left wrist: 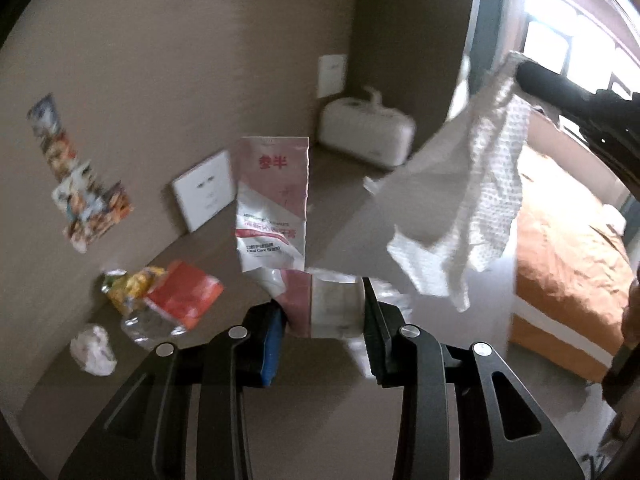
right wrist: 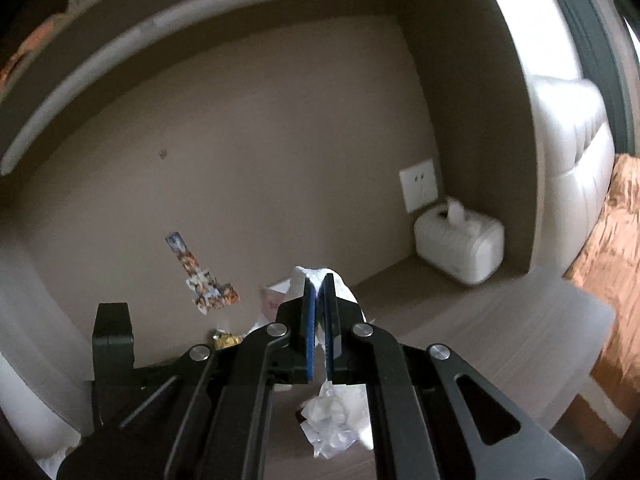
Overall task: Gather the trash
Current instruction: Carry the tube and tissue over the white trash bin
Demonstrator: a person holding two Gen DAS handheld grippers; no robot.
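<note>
In the left wrist view the left gripper (left wrist: 324,316) sits at lower centre, its fingers (left wrist: 272,340) clamped on the crumpled lower end of a pink-and-white toothpaste package (left wrist: 274,200) that stands upright above them. At upper right of that frame the right gripper (left wrist: 524,74) holds a white paper towel (left wrist: 460,200) that hangs down, lifted off the counter (left wrist: 340,200).

In the right wrist view that gripper's blue-padded fingers (right wrist: 310,320) are pressed together on the towel, which shows above and below them.

On the counter at lower left lie a yellow snack wrapper (left wrist: 128,286), an orange packet (left wrist: 186,298), a clear plastic bottle (left wrist: 148,326) and a crumpled tissue ball (left wrist: 93,350). A white tissue box (left wrist: 366,132) stands in the far corner.
</note>
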